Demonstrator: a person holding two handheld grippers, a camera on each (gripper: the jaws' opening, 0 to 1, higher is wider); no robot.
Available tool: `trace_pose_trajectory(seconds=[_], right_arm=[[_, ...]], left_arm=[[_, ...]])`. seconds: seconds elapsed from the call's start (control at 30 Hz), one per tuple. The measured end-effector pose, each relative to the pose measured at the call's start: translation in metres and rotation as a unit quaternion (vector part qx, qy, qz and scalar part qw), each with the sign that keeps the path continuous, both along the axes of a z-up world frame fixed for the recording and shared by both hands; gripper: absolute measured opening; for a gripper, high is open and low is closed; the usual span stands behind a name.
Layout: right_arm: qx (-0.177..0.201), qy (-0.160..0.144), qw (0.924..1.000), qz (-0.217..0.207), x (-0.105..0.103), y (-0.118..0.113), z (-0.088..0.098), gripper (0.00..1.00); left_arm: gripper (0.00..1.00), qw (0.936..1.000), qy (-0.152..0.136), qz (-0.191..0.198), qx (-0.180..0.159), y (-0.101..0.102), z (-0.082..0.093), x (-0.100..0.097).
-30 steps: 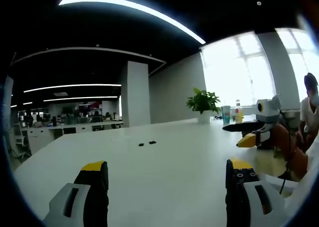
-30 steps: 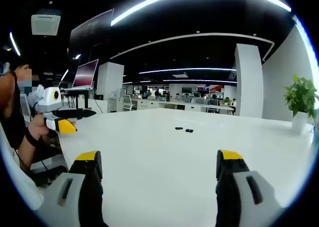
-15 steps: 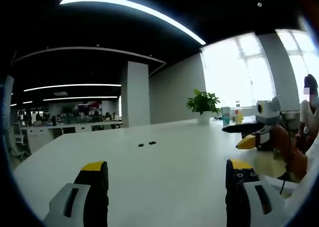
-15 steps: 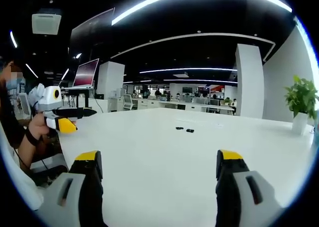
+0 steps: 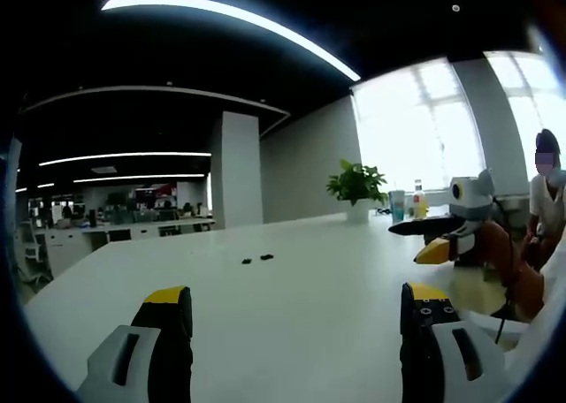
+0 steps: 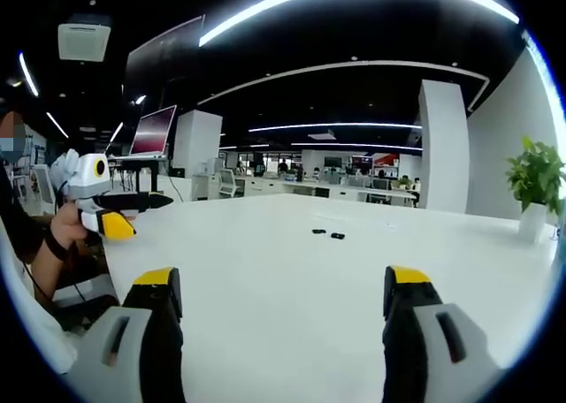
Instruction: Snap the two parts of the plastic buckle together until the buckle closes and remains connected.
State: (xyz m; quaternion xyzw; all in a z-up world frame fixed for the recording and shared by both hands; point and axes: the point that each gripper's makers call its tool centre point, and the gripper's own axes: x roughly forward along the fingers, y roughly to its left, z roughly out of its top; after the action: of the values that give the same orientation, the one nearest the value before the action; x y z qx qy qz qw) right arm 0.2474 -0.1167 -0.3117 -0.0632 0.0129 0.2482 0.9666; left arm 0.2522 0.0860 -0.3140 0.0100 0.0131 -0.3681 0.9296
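Two small black buckle parts [image 5: 256, 259] lie side by side, a little apart, far out on the white table [image 5: 301, 315]; in the right gripper view the buckle parts [image 6: 327, 234] show at mid-distance. My left gripper [image 5: 296, 310] stands open above the near table, nothing between its yellow-tipped fingers [image 5: 168, 297]. My right gripper [image 6: 283, 292] is open too and holds nothing. The right gripper [image 5: 451, 235] comes into the left gripper view at the right, held in a hand. The left gripper [image 6: 102, 209] shows at the left of the right gripper view.
A potted plant [image 5: 356, 186] and bottles [image 5: 407, 206] stand at the table's far end by bright windows. A person [image 5: 548, 200] sits at the right. A white pillar [image 6: 440, 147] and office desks [image 6: 327, 189] lie beyond the table.
Both views have shifted slightly; the buckle parts lie where they were and both grippers stay open.
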Motion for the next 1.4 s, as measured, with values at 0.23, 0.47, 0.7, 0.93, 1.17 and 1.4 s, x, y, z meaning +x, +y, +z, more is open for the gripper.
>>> trace_pose_trajectory(seconds=[0.23,0.47,0.7,0.93,1.17,1.4], right_arm=[[-0.001,-0.002,1.0,0.002,0.003,0.003,0.002,0.95],[0.0,-0.005,1.0,0.005,0.006,0.006,0.005,0.95],[0.001,-0.008,1.0,0.004,0.011,0.007,0.008,0.95],[0.002,-0.003,1.0,0.004,0.015,0.007,0.007,0.95],[0.0,-0.005,1.0,0.003,0.018,0.006,0.008,0.95],[0.001,-0.001,1.0,0.003,0.024,0.006,0.006,0.95]], left_arm=[[1.0,1.0,0.0,-0.007,-0.002,-0.005,0.001,0.003],[1.0,0.9999,-0.005,-0.011,-0.001,-0.009,0.004,0.007],[1.0,0.9998,-0.007,-0.017,0.0,-0.012,0.007,0.011],[1.0,0.9998,-0.001,-0.017,0.0,-0.014,0.005,0.014],[1.0,0.9998,-0.002,-0.019,0.001,-0.019,0.007,0.018],[1.0,0.9999,-0.004,-0.008,-0.007,-0.016,0.011,0.028]])
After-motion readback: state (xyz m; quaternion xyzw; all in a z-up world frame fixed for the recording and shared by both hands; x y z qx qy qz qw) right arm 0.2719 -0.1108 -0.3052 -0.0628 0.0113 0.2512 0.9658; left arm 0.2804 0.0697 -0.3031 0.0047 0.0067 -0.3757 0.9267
